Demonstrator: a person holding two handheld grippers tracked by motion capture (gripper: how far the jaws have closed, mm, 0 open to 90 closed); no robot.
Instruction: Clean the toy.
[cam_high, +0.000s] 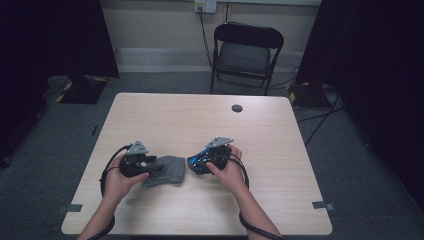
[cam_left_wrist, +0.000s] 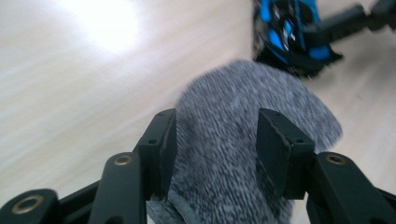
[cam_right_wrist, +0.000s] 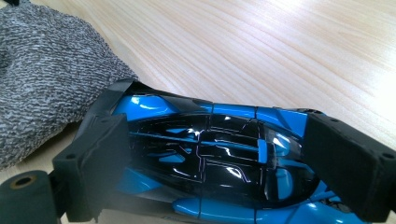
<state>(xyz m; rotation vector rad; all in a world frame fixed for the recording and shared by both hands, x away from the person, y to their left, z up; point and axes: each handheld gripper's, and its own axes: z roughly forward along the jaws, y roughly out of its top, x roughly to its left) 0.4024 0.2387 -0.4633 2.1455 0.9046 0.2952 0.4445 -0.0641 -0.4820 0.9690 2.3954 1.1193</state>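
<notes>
My right gripper (cam_right_wrist: 210, 163) fingers pinching blue car (cam_right_wrist: 210, 154) crosswise, nose toward grey cloth (cam_high: 165, 170), my left gripper (cam_left_wrist: 215, 140) fingers spread over cloth.

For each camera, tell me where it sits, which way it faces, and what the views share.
High view: above the person's side, looking forward and down on the light wooden table; forearms, both hands show.
Left gripper view: on the left gripper, looking along open fingers straddling the grey knitted cloth.
Right gripper view: on the right gripper, fingers clamping the blue-and-black toy car.
Shared: cloth and car appear in all three.
</notes>
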